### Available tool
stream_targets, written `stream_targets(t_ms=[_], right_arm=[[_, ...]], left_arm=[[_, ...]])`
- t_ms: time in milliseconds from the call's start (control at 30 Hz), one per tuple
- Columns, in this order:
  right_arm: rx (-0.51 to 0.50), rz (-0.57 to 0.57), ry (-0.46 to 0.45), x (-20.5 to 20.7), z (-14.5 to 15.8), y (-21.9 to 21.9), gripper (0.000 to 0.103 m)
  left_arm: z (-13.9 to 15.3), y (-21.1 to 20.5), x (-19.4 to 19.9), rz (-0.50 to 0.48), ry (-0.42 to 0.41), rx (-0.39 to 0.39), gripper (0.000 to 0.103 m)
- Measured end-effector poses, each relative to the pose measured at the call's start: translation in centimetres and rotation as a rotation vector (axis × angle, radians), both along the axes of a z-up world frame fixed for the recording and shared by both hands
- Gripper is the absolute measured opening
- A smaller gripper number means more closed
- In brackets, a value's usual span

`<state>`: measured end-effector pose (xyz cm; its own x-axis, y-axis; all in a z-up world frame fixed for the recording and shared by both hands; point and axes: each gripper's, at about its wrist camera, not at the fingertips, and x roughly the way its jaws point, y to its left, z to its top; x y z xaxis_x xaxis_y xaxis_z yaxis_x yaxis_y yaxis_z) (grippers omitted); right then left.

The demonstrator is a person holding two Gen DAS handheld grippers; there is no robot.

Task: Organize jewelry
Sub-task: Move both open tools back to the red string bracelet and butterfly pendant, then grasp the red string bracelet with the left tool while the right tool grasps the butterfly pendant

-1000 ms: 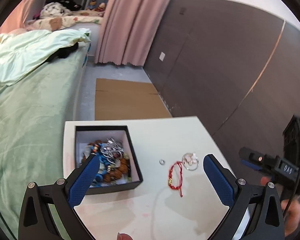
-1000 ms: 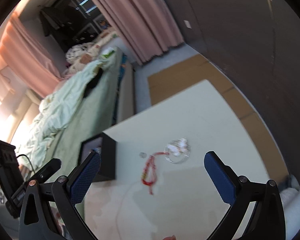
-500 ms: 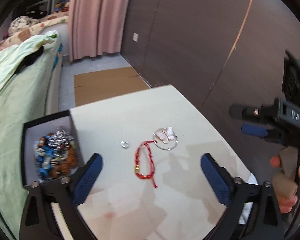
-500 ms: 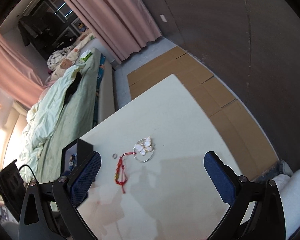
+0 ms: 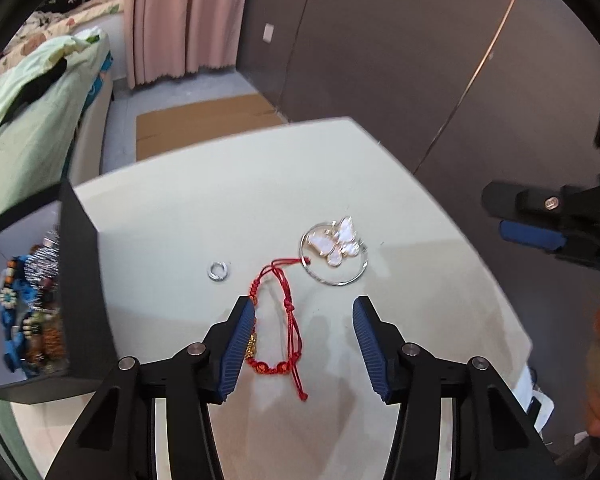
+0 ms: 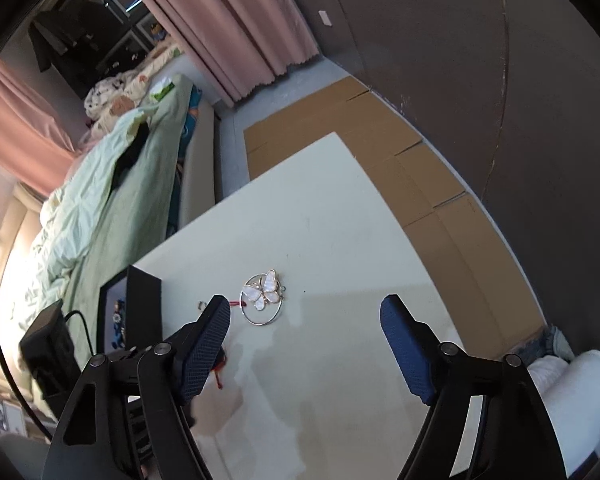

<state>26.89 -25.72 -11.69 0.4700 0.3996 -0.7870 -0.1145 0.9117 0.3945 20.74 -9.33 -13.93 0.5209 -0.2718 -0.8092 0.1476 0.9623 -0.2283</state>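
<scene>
A red cord bracelet with gold beads lies on the white table. My left gripper is open and low over it, with the bracelet between the fingers. A small silver ring lies to its left. A silver bangle with a pearl butterfly lies to its right; it also shows in the right wrist view. The black jewelry box at the left holds several bead bracelets. My right gripper is open and empty above the table, near the bangle.
A bed with green bedding runs along the table's left side. Cardboard sheets lie on the floor beyond the table. A dark wall stands to the right. Pink curtains hang at the back.
My left gripper has swung right from the box, come down over the red bracelet, and narrowed its opening. My right gripper has moved closer to the butterfly bangle.
</scene>
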Motion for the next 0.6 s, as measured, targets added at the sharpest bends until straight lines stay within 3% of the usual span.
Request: stream_targets(t_ms=[133, 200, 600], right_arm=[[-0.014, 0.033, 0.011, 0.6, -0.5, 1.0, 0.078], [-0.02, 0.043, 0.018, 0.7, -0.8, 1.4, 0.077], [-0.071, 0.099, 0.064, 3.0, -3.1, 4.5, 0.068]], left_arm=[[-1.1, 0.1, 0.8, 0.025, 0.019, 0.009, 0.025], [-1.2, 0.4, 1.2, 0.032, 0.034, 0.0, 0.005], [3.1, 5.1, 0.6, 0.114, -0.055, -0.14, 0.005]])
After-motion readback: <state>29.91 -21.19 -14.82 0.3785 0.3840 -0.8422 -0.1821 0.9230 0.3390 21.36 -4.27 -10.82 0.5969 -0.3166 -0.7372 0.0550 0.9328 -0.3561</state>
